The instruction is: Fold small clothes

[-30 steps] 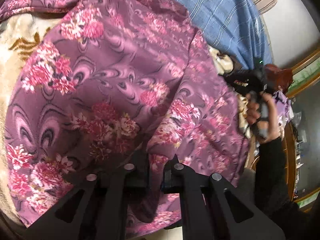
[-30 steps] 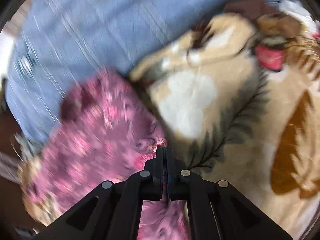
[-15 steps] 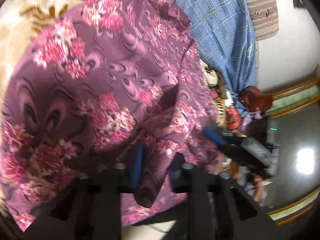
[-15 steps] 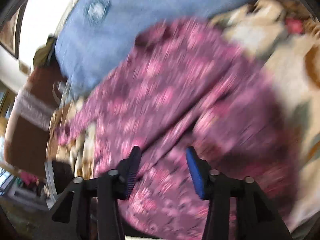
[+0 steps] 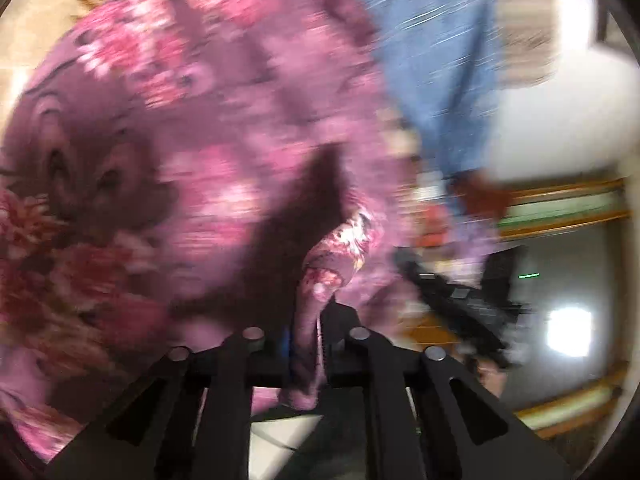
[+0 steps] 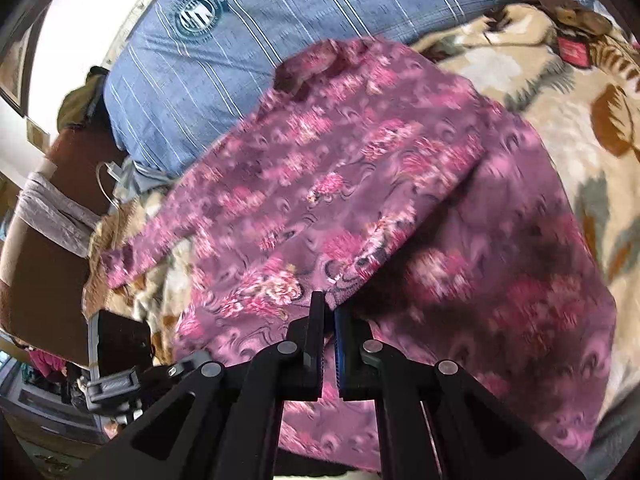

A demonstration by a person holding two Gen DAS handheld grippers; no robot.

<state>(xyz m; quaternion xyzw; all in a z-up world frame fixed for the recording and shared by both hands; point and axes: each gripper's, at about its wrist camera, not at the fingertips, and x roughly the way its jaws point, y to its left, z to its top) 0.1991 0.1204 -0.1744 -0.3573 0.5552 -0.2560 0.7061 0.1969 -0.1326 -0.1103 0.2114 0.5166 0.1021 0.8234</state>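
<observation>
A purple garment with pink flowers (image 6: 360, 184) lies spread on a beige patterned blanket (image 6: 568, 128). In the left wrist view the garment (image 5: 192, 128) is blurred and fills most of the frame. My left gripper (image 5: 306, 344) is shut on a fold of the garment's edge that hangs down between the jaws. My right gripper (image 6: 329, 320) is shut on a folded edge of the garment near its hem. The right gripper also shows in the left wrist view (image 5: 452, 304), low on the right.
A blue striped pillow (image 6: 256, 32) lies behind the garment, also in the left wrist view (image 5: 436, 56). A brown headboard with a grey cloth (image 6: 44, 208) stands at left. A white wall (image 5: 568, 112) and a wood-framed panel (image 5: 560, 204) are at right.
Both grippers have closed on the garment's edge. The right gripper was open half a second ago and now pinches a fold. The left view has swung and is blurred.
</observation>
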